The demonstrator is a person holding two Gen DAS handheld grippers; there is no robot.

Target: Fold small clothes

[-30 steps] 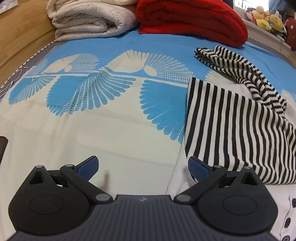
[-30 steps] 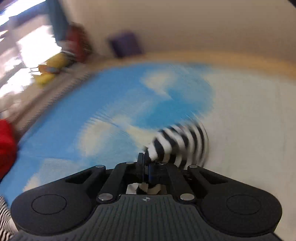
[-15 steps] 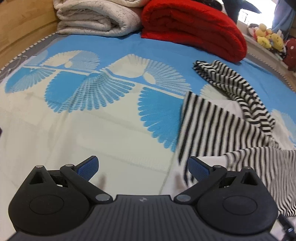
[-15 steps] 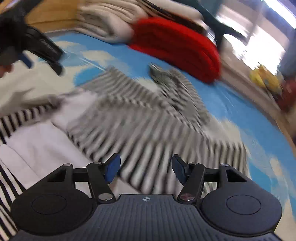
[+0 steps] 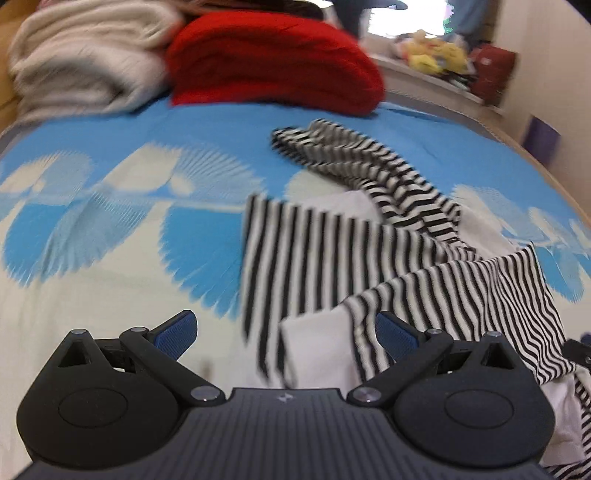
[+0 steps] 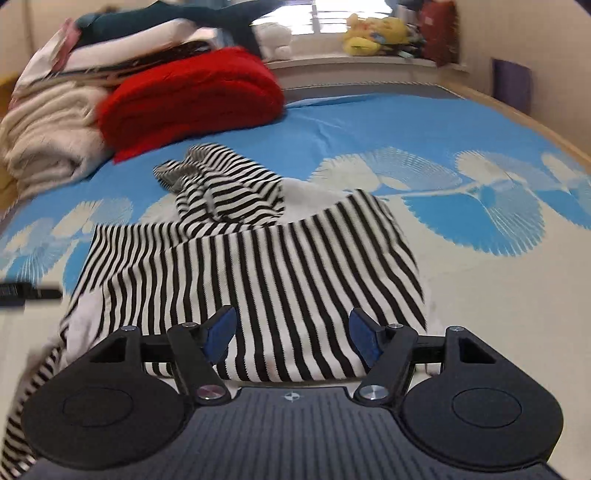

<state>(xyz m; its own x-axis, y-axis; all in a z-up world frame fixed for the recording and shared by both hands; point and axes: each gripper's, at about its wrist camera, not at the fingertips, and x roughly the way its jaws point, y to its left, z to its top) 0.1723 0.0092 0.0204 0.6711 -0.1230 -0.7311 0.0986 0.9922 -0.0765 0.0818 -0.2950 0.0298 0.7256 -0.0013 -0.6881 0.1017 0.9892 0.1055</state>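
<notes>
Right now the black-and-white striped knit garment [image 6: 251, 266] lies spread on the bed w/ the blue-and-cream fan-print bedspread [image 6: 369, 122], partly folded over itself; one striped sleeve [image 6: 221, 184] is bunched at its far end, toward the folded red blanket [image 6: 192, 96]. White inner fabric shows at the garment's near edge in the left wrist view.

Left gripper [image 5: 284, 332]: jaws spread wide, blue pads apart, holding nothing; it hovers over the garment's near-left edge, w/ a white flap [image 5: 314, 343] between the pads. Can't tell if the pads touch cloth.

Right gripper [image 6: 291, 336]: jaws also wide apart, empty, just over the striped panel's near hem; stripes run between the pads.

Cream folded blanket [image 6: 48, 129] sits beside the red one at the bed's head, more bedding stacked on top. Yellow plush toys [image 6: 373, 33] on the window ledge behind. Left wrist view is motion-blurred, so fine detail there is unclear.
</notes>
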